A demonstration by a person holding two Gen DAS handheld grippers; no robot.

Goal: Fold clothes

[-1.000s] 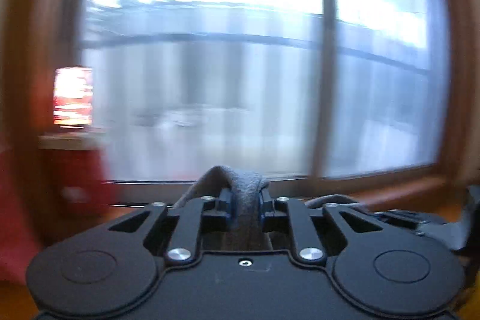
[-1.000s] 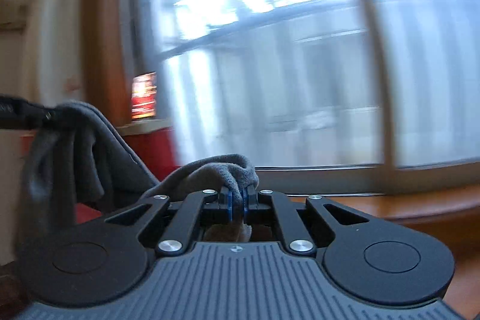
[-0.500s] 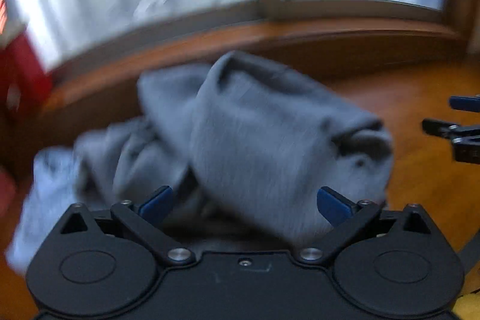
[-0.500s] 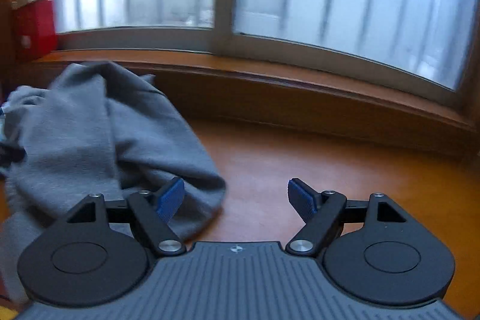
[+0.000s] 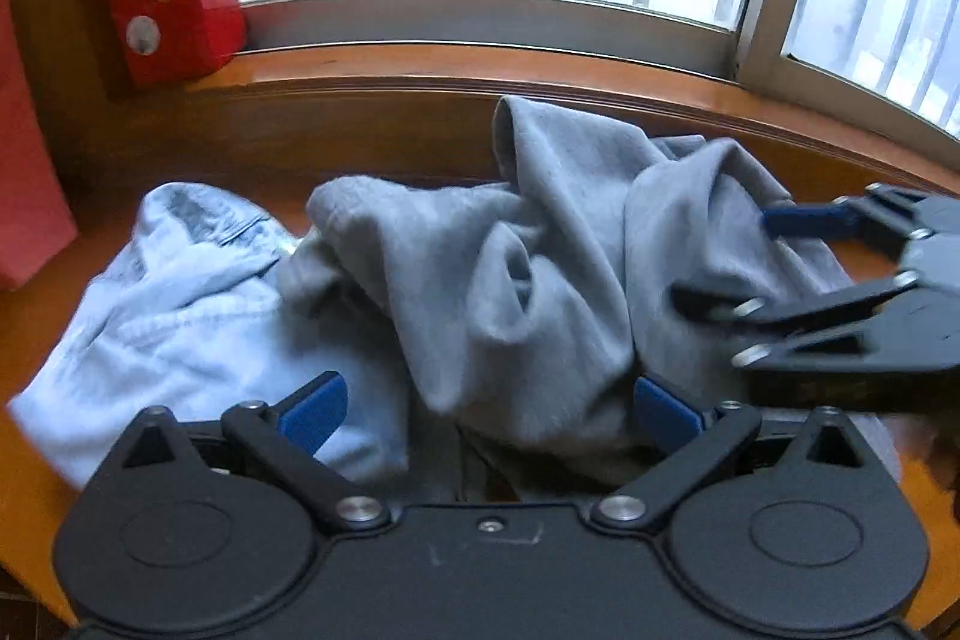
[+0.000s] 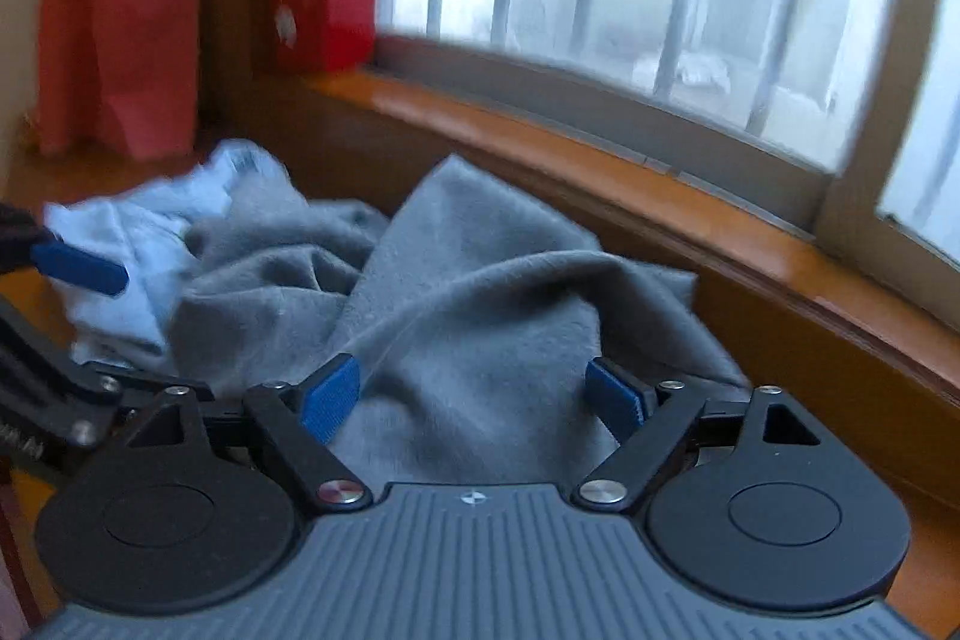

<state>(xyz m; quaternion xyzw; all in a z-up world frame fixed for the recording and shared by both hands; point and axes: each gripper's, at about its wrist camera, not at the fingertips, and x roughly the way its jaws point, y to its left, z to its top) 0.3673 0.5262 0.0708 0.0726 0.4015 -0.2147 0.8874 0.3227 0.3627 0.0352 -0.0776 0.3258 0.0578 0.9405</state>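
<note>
While my left gripper stands released and my right gripper is opening, neither clamps cloth. Grey garment lies crumpled at frame centre, overlapping the pale blue garment at left. Folding, I judge, has not begun.

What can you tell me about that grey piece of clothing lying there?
The grey garment looks like soft fleecy knit, crumpled in a loose heap with deep folds and one raised peak. It lies on the wooden surface below the window, partly over a pale blue garment. Both open grippers frame it; neither grips it.
</note>
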